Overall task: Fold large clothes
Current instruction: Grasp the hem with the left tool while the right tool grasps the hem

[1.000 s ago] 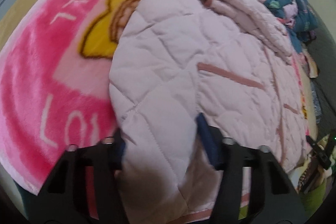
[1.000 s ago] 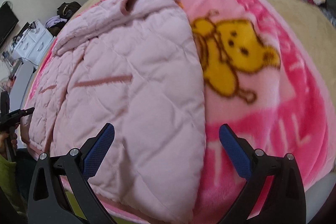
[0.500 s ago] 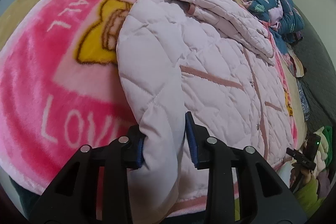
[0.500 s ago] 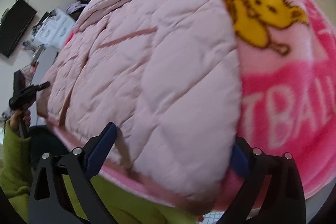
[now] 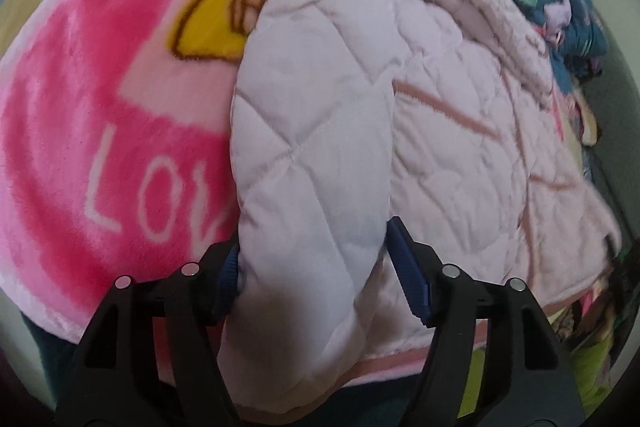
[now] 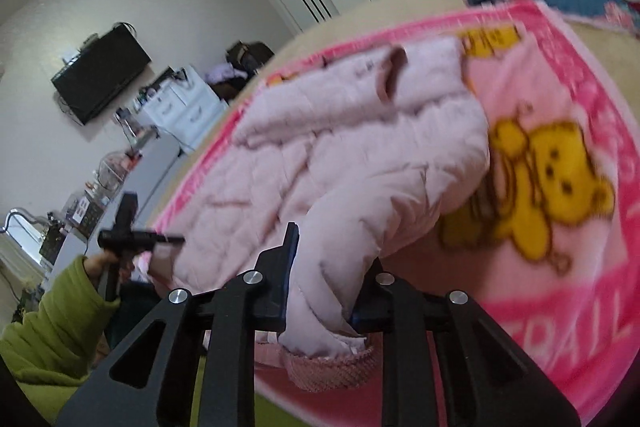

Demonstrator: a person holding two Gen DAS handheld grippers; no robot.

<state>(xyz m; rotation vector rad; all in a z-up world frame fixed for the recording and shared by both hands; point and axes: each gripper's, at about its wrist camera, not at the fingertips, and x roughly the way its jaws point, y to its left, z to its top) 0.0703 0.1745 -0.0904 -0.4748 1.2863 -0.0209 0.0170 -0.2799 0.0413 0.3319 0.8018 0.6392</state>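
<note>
Left wrist: pale pink quilted jacket (image 5: 460, 115) lay on pink fleece bear-print blanket (image 5: 100, 75); left gripper (image 5: 316, 267) jaws opening, jacket's folded edge between them. Right wrist: right gripper (image 6: 324, 291) clamped shut on jacket's cuffed sleeve (image 6: 332, 267), lifted off blanket

Pink blanket (image 6: 568, 99) lettering cropped by frame edge and covered by quilted jacket (image 6: 360, 155).
</note>
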